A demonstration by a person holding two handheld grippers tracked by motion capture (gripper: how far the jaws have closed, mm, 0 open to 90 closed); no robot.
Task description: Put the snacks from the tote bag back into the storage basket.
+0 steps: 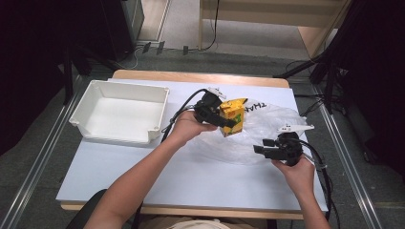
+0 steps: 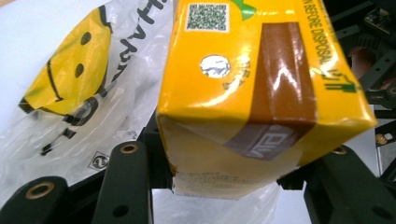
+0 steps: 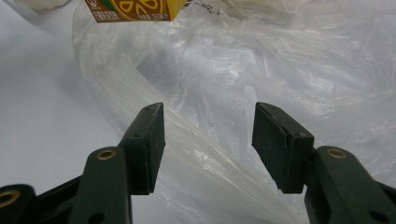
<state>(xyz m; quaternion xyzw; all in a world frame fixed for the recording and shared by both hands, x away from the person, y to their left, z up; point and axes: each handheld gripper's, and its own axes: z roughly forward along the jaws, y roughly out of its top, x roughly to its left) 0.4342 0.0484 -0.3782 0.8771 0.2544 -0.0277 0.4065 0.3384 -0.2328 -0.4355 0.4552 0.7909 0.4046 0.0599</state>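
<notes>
Left gripper [image 1: 228, 119] clamps yellow carton [image 2: 252, 88], "BEFORE DISPOSAL" legible; right gripper [image 3: 208, 140] gapes over plastic bag [image 3: 280, 60].

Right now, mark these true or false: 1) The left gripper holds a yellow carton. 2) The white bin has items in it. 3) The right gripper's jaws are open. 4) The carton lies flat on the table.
1) True: the left gripper is clamped on the yellow carton.
2) False: the white bin is empty.
3) True: the right gripper has its jaws apart, with the clear plastic bag between and beyond them.
4) False: the carton is held up above the bag.
</notes>
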